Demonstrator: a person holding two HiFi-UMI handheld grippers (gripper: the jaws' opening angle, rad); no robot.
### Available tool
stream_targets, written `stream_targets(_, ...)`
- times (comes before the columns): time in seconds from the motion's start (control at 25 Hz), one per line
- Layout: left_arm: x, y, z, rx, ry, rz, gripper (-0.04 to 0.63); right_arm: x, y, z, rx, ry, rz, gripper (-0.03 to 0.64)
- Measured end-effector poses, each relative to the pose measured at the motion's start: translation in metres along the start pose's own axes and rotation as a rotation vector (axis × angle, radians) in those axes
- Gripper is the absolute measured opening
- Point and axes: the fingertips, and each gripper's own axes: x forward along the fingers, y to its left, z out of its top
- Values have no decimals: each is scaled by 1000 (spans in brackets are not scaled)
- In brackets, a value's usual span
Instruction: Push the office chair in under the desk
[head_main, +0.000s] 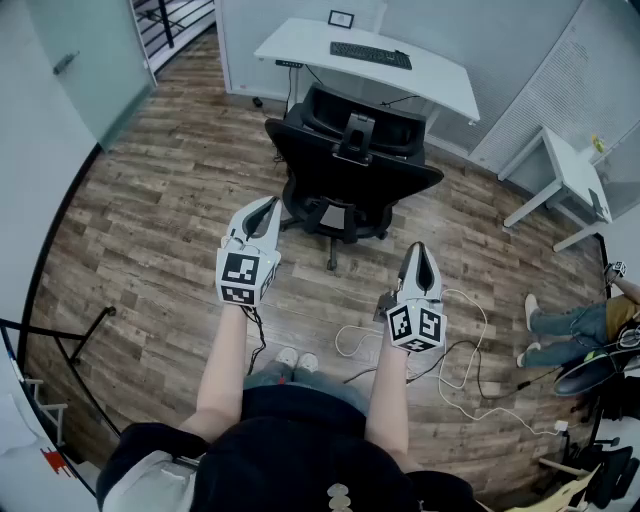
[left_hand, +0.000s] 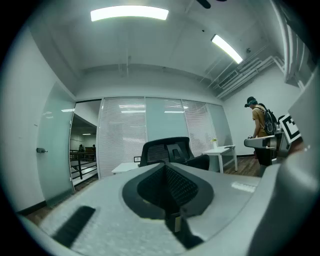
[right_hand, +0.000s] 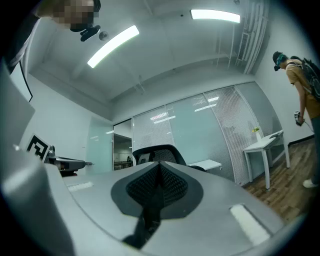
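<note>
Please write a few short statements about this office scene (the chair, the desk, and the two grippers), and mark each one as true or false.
1. The black high-backed office chair stands in front of the white rectangular desk, with its backrest toward the person. True.
2. The flat black keyboard lies on the chair's seat. False: it lies on the white desk.
3. The left hand-held gripper and the right hand-held gripper are both shut and hold nothing. True.
4. The left hand-held gripper presses on the chair's backrest. False: both grippers are apart from the chair.
</note>
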Motion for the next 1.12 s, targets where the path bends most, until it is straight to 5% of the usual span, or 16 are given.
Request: stream_targets(1.12,14,3,-5,-40,2,54,40,16,-14,-8,69,-4,38,30)
